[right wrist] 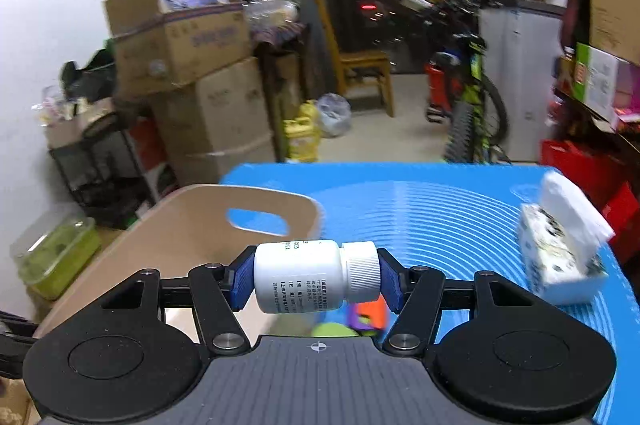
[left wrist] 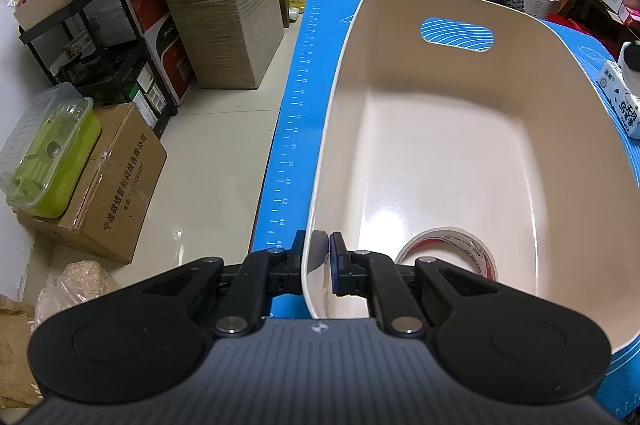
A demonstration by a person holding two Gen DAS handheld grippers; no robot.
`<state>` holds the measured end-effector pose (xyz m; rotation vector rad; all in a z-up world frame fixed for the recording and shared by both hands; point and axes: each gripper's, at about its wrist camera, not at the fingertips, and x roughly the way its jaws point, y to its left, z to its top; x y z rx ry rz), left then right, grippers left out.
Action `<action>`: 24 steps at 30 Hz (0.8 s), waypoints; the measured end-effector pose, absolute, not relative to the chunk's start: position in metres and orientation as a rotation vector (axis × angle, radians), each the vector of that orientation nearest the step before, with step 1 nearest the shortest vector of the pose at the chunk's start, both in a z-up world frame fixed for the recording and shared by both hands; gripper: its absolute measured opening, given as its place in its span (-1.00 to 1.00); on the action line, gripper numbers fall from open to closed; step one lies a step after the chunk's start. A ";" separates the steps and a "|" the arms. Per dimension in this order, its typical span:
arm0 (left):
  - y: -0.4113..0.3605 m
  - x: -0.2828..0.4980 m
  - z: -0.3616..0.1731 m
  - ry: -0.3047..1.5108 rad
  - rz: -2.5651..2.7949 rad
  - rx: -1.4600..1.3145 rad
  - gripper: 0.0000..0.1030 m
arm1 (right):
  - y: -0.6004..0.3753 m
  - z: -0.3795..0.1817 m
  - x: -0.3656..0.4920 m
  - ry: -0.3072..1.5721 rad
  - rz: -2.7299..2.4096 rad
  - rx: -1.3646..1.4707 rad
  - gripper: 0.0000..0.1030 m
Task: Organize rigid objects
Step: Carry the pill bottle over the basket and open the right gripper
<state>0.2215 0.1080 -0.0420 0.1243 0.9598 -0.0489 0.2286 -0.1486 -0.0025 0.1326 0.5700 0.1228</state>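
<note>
- Basin (left wrist: pixel 460 153), beige, smooth, glossy plastic, rounded oblong with a handle slot, sitting on the blue ribbed mat (left wrist: pixel 298 113); holding a tape roll (left wrist: pixel 452 249) at its near end.
- Left gripper (left wrist: pixel 318 261) pinching the basin's near rim, one finger outside, one inside, steadying it.
- Right gripper (right wrist: pixel 316 275) clamping the white bottle (right wrist: pixel 304 275) end to end, base to ribbed cap, long axis lying crosswise between the blue pads (right wrist: pixel 242 279).
- Bottle hanging above the mat, basin lying to its left and lower.
</note>
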 end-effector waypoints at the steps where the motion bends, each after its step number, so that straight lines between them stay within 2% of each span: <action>1: 0.108 0.221 -0.042 0.960 -0.049 0.124 -0.75 | -0.143 0.000 0.228 0.567 0.136 0.130 0.25; 14: 0.106 0.220 -0.041 0.959 -0.047 0.129 -0.76 | -0.054 -0.013 0.229 0.671 0.372 -0.043 0.25; 24: 0.109 0.219 -0.041 0.958 -0.053 0.126 -0.76 | -0.018 -0.048 0.236 0.876 0.431 -0.166 0.26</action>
